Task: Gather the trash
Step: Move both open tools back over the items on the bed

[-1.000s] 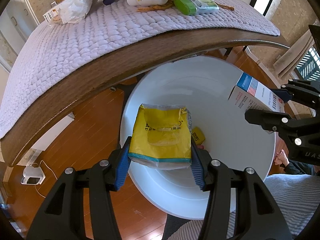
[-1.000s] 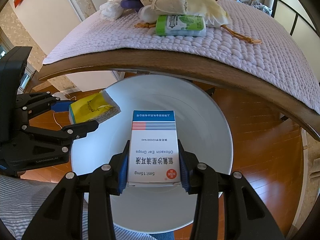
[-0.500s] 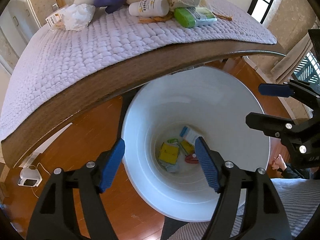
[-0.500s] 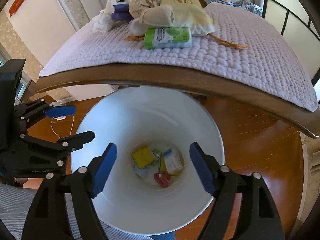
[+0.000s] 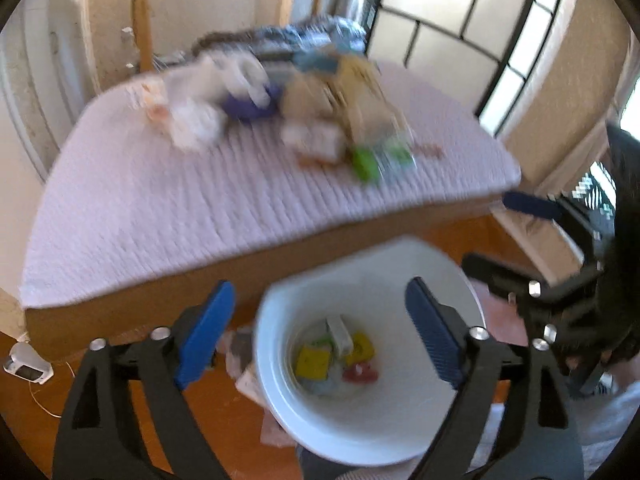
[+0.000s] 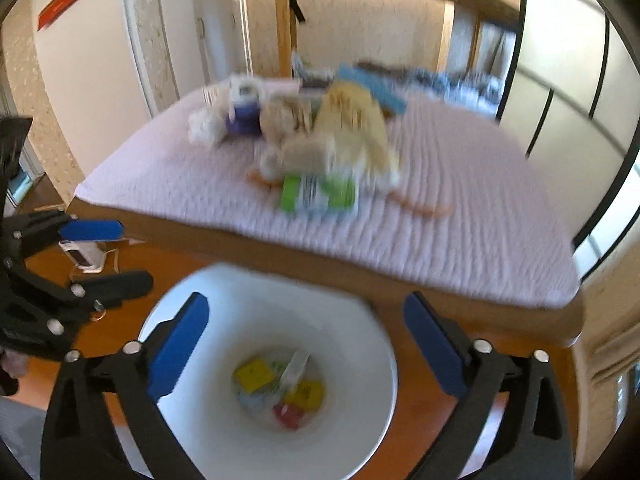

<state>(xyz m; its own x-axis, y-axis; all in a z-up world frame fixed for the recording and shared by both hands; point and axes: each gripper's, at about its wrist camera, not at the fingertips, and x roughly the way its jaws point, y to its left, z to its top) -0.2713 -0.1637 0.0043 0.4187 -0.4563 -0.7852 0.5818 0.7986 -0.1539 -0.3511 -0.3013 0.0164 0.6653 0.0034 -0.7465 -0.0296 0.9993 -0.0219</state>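
Now I have both the left hand-held gripper and right hand-held gripper released above the white bin; trash lies at its bottom, near the bed.

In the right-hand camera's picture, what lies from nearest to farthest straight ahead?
right gripper, open → white bin holding dropped trash → wooden table edge → green packet → pale yellow bag.

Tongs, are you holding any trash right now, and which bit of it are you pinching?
No. The left tongs and right tongs are both open and empty. The trash lies inside the white bin.
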